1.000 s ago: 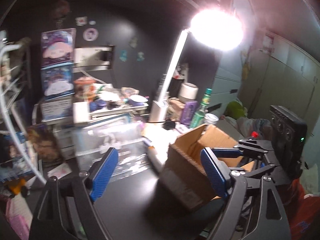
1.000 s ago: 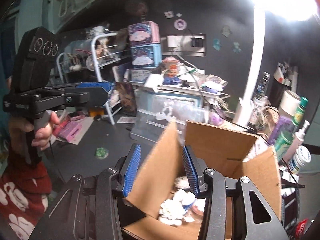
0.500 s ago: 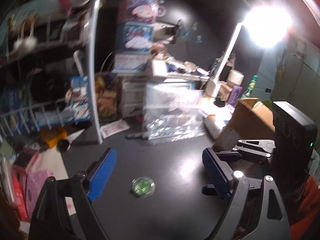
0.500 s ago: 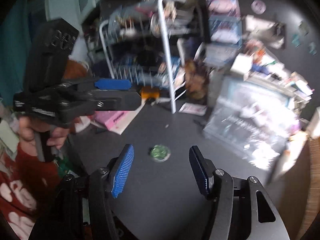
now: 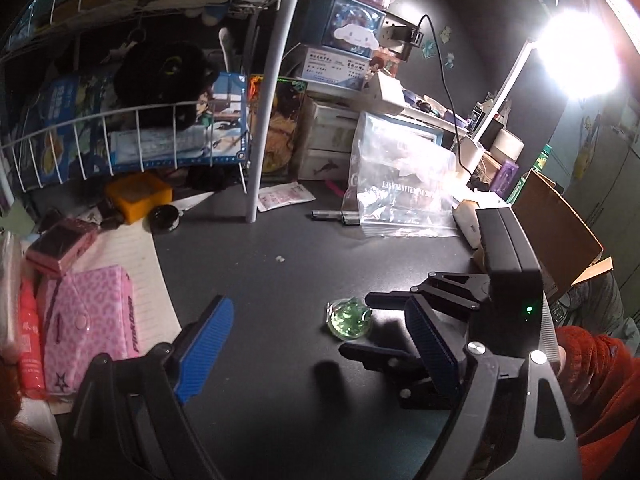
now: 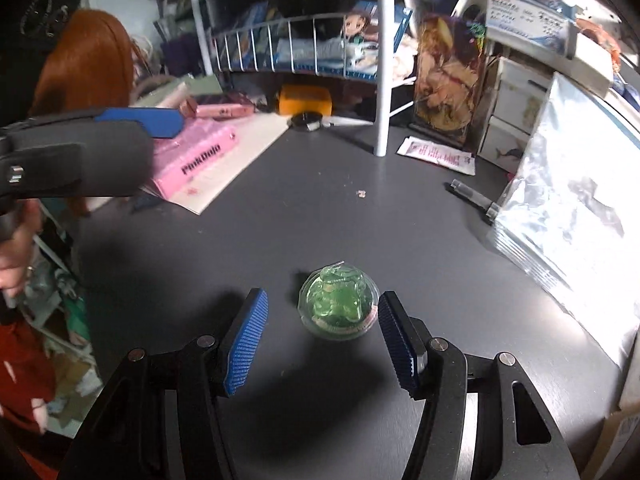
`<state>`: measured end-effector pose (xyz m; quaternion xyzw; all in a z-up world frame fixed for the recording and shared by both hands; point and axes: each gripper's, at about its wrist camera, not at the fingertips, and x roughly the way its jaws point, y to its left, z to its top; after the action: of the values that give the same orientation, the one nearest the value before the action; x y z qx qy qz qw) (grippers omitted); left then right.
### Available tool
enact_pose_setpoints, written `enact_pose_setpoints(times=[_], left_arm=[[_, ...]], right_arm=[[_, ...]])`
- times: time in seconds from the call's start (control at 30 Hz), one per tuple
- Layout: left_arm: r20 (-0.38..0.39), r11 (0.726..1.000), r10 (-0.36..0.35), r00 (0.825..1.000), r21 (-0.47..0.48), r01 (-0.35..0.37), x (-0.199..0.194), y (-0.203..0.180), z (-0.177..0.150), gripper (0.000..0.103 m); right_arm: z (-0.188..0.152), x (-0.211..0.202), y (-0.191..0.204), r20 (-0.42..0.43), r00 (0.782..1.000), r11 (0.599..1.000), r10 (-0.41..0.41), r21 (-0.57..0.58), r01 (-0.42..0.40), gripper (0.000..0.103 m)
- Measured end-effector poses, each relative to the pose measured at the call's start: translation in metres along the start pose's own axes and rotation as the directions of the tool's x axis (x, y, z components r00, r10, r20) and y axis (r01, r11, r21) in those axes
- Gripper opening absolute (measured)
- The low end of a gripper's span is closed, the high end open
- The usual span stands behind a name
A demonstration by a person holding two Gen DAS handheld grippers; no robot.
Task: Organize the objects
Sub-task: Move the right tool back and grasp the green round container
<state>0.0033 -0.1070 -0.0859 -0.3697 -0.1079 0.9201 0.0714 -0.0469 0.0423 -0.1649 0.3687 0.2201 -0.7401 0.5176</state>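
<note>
A small clear round capsule with a green figure inside (image 6: 339,305) lies on the dark desk (image 6: 360,220). My right gripper (image 6: 323,334) is open, low over the desk, with the capsule between its blue pads, nearer the right pad (image 6: 396,346). In the left wrist view the capsule (image 5: 349,317) lies between the right gripper's black fingers (image 5: 390,300). My left gripper (image 5: 316,350) is open and empty, held above the desk to the left. An open cardboard box (image 5: 554,236) stands at the right.
A white wire rack (image 5: 256,120) full of items stands at the back left. A pink case (image 5: 86,316) and notepad lie at the left edge. Clear plastic bags (image 5: 400,184), two pens (image 5: 334,216), a paper packet (image 5: 284,198) and a bright lamp (image 5: 576,56) stand behind.
Both grippers swung left away from the cardboard box. The right gripper came down around the green capsule. The left gripper stays above, open.
</note>
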Motion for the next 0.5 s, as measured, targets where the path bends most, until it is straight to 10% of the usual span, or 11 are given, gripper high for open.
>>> enact_pose_setpoints(times=[0.23,0.5], left_arm=[[-0.018,1.000,-0.025,1.000,-0.006,0.025,0.007,0.002,0.000,0.086],[-0.032,0.998,-0.058,0.998,0.011,0.058,0.008,-0.011,0.004,0.086]], right_arm=[[0.002,0.008,0.000,-0.024,0.999,0.998,-0.047,-0.033,0.046,0.033],[-0.001,-0.004,-0.001,-0.002,1.000,1.000,-0.018,-0.025,0.018,0.033]])
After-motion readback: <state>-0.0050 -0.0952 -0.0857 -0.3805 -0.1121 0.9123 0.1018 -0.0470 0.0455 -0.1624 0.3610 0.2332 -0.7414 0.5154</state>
